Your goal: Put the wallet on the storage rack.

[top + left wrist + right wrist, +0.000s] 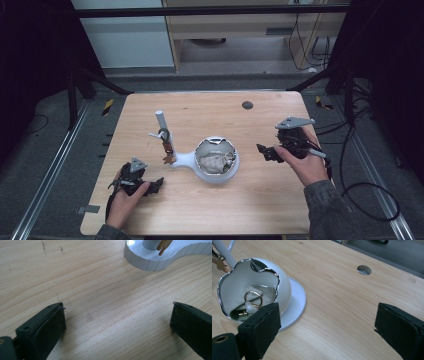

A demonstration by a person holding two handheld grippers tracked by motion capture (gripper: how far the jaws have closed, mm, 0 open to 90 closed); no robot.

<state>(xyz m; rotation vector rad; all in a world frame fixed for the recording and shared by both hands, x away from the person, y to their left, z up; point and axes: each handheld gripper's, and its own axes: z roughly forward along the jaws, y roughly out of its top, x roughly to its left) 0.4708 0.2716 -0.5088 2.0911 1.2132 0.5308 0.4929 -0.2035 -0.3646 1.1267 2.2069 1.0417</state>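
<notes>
Both grippers stand wide open, holding nothing: left gripper (159,184) near the table's (260,200) front-left corner, right gripper (261,150) toward its right edge; the white jewellery bowl (217,160) with its gold ring (253,298) sits mid-table between them.

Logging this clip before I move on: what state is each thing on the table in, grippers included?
left gripper: open, nothing between the jaws.
right gripper: open, empty, beside the bowl.
white bowl: upright on its stand, holding a gold ring.
white post: upright on the stand, small items hanging from it.
wooden table: bears the stand.
</notes>
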